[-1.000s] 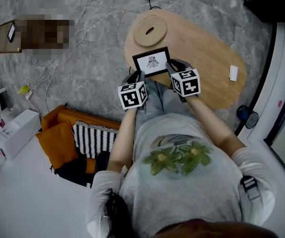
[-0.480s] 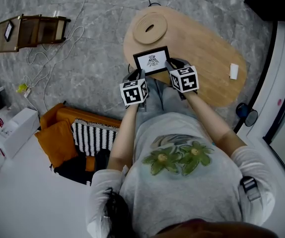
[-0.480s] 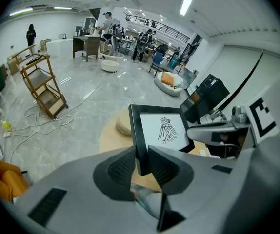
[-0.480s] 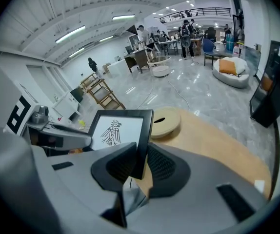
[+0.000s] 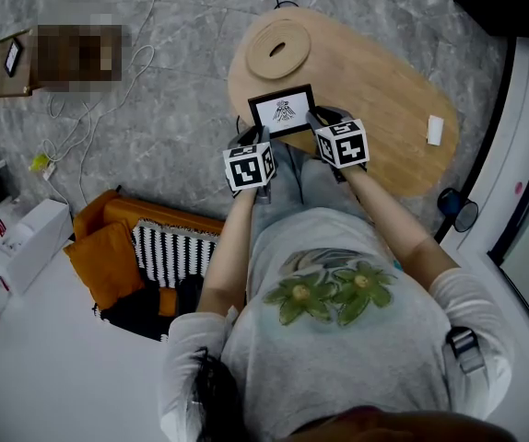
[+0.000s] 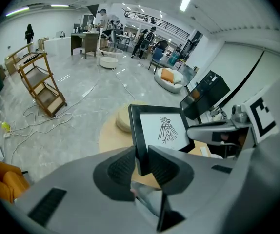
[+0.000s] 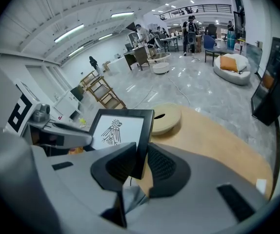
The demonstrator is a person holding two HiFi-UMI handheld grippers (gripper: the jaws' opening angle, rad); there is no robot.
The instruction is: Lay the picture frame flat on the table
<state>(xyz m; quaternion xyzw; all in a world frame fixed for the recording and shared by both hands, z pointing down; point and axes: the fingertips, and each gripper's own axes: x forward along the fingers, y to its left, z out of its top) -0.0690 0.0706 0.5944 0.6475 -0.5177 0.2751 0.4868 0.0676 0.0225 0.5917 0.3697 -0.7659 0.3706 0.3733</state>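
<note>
Two grippers had the picture frame (image 5: pixel 283 111) between them, one on each side. The left gripper (image 6: pixel 141 154) had closed partway on the frame's left border, and its ribbed pads (image 6: pixel 122 165) pressed the black edge from both faces. Over on the other side, the right gripper (image 7: pixel 141 162) matched it, jaws narrowed onto the right border, with the edge clamped between the pads.

The frame stood tilted, not flat, and its white print with a dark bird figure faced back toward the person. It sat over the near end of the wooden table (image 5: pixel 384 81), just ahead of the two marker cubes. The jaws hid the lower edge, so whether it touched the tabletop could not be told.

Beyond the frame, at the table's far end, lay a round wooden disc (image 5: pixel 279 53) with a slot in its middle, well apart from the frame. A small white object (image 5: pixel 433 133) rested near the table's right edge. Down on the floor to the left sat an orange cushion (image 5: pixel 108 263).
</note>
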